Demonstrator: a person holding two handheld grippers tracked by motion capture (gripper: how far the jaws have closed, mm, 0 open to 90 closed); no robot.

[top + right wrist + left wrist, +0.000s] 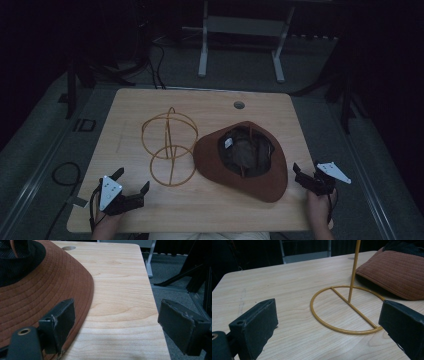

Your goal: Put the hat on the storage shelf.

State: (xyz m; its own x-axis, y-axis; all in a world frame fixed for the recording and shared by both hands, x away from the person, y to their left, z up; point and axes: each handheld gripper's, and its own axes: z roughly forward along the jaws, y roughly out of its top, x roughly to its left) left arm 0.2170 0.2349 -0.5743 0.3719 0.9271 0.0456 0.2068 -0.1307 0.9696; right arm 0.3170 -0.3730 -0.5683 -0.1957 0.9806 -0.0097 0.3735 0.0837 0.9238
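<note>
High view: brown hat upside down on table, right of centre; yellow wire stand just left of it. Left gripper near-left, jaws spread, empty. Right gripper beside hat brim, jaws spread.

Left gripper view: stand ring base ahead between jaws.

Right gripper view: one jaw over hat brim, no grasp.

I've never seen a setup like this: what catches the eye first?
A brown brimmed hat lies upside down on the right of the wooden table. Beside it, to its left, stands a yellow wire hat stand. An open hand-held gripper waits at each near corner: left, right.
</note>
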